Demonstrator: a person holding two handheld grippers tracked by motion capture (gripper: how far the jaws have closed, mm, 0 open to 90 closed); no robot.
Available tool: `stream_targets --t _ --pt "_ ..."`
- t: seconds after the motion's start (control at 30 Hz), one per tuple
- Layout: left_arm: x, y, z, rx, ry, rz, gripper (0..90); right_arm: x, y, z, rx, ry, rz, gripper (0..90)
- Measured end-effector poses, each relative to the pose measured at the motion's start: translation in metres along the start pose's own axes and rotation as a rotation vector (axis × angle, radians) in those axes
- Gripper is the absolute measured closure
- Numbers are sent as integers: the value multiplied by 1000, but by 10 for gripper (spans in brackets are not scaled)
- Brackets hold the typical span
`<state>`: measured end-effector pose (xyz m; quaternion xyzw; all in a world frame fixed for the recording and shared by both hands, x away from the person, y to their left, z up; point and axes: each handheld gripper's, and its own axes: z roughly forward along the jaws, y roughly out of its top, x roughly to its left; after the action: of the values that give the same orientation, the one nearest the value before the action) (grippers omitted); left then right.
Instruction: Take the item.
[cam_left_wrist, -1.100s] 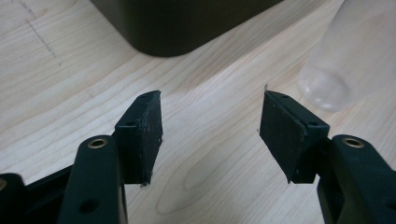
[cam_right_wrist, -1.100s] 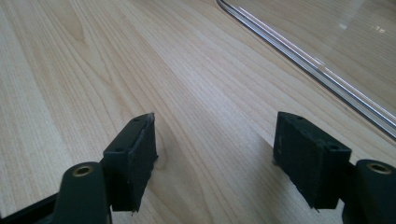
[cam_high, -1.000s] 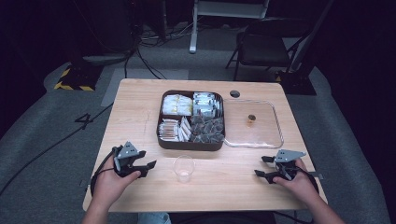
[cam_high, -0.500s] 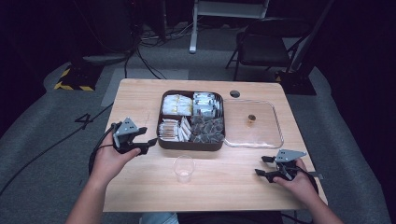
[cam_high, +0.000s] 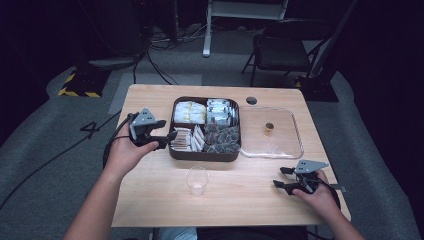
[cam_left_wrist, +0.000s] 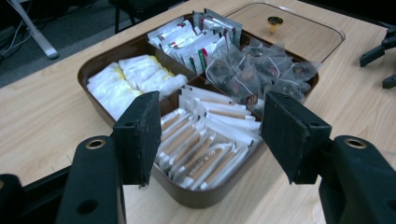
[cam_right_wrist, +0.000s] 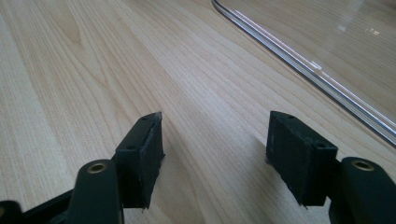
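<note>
Left tongs (cam_high: 167, 139) held up off the pale wooden worktop (cam_high: 150, 190), jaws spread wide, nothing between them. Pointing straight at the dark brown four-compartment tray (cam_high: 204, 154), tips right at its near-left rim. Just ahead of the jaws in the left gripper view, the compartment of slim white-and-tan paper sachets (cam_left_wrist: 205, 144), standing in rows. Beyond that, white packets with yellow edges (cam_left_wrist: 128, 81); farther off, white sachets with red and green print (cam_left_wrist: 196, 39) and clear pyramid tea bags (cam_left_wrist: 261, 70).

Right tongs (cam_high: 282, 177) low on the worktop at the near right corner, jaws parted too, bare wood between them (cam_right_wrist: 212, 140). Hand (cam_high: 315, 192) wrapped round the grip. Just past the right jaw, the edge of the clear plastic rectangular lid (cam_right_wrist: 299, 60), lying flat with a small brown knob (cam_high: 269, 126) at its centre, touching the tray's side.

Between the two tongs, near the front edge, a small clear plastic cup (cam_high: 197, 180), upright, well apart from both. Left hand (cam_high: 127, 152) gripping its handle, cable (cam_high: 112, 145) looping off beside the wrist.
</note>
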<state>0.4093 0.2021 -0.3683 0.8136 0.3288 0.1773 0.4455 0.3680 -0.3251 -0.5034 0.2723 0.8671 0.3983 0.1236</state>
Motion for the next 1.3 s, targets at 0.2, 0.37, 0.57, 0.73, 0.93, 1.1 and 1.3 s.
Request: stream_targets --t 0.2,0.37,0.57,0.73,0.93,1.1,1.3 --pt "8 19 10 8 -15 18 371 0 0 0 0 -1 1 368" --pt "17 36 26 30 -32 41 370 0 0 0 -1 -3 1 372" --pt "30 49 50 22 -106 25 397 0 0 0 -1 -3 0 372" --pt "40 52 77 56 -121 36 437 0 0 0 -1 -2 2 375" --pt "49 51 107 91 -62 0 461 0 0 0 -1 -4 1 376" --pt "56 47 130 102 -66 -22 443 0 0 0 -1 -4 1 376" --pt "60 35 153 151 -76 -34 435 0 0 0 -2 -4 1 376"
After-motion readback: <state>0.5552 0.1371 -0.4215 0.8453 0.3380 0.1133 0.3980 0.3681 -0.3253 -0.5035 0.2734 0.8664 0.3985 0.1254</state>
